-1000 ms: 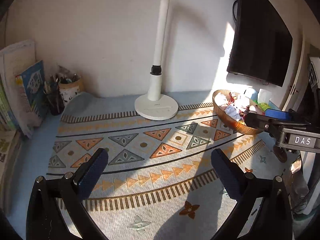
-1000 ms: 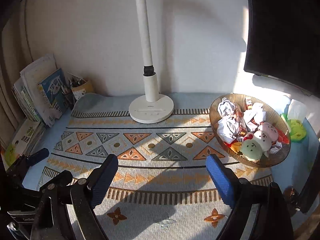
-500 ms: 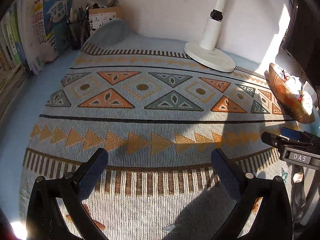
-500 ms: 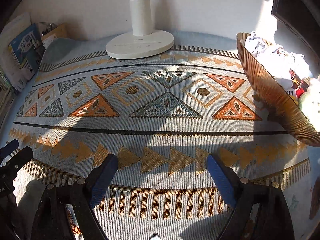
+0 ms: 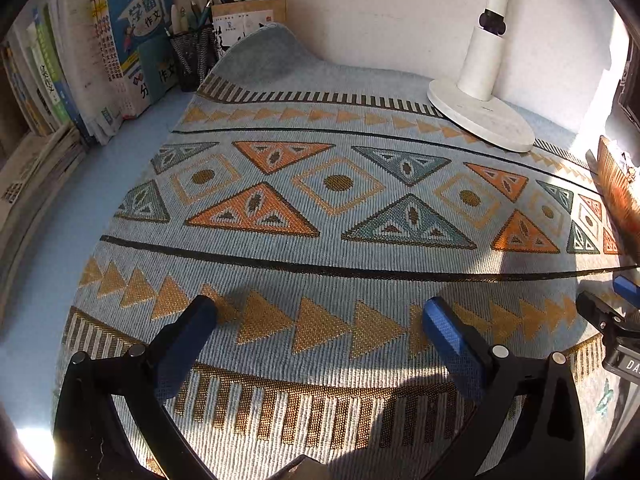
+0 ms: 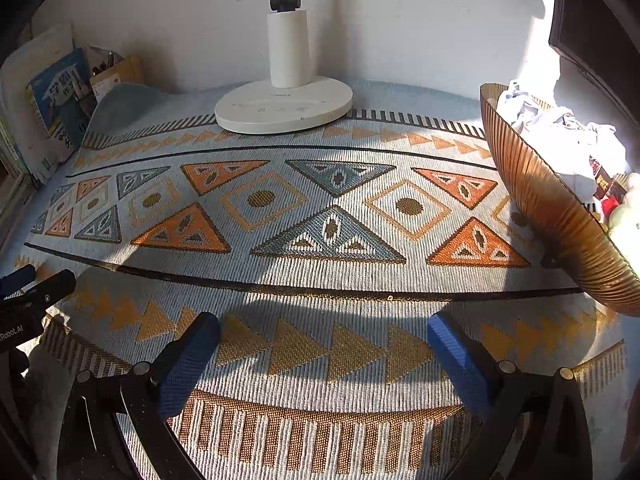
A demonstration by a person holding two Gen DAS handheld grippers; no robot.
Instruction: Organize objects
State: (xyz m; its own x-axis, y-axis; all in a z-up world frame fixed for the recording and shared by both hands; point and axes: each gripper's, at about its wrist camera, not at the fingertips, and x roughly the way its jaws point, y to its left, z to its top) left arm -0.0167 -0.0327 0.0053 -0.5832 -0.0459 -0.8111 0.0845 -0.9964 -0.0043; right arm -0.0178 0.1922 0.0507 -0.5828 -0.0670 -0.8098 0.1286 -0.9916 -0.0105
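My left gripper [image 5: 319,312] hovers low over the front band of a patterned woven mat [image 5: 336,240], open, with nothing between its blue pads. My right gripper [image 6: 323,328] hangs just as low over the mat [image 6: 332,280]; its jaws are opening and only mat shows between them. An amber ribbed bowl [image 6: 560,220] stands at the mat's right end, holding crumpled white cloth [image 6: 560,132] and small plush toys [image 6: 624,220]. The bowl's edge [image 5: 616,184] also shows in the left wrist view. Each gripper appears at the edge of the other's view.
A white desk lamp base [image 6: 284,108] sits at the back of the mat. Books [image 5: 120,48] and a mesh pen holder [image 5: 192,60] stand at the back left against the wall. A dark monitor [image 6: 592,32] hangs at the back right. The mat's far left corner curls up.
Both grippers have sunk from high above the desk to just above the mat. The left view has swung toward the books. The right jaws stand slightly wider.
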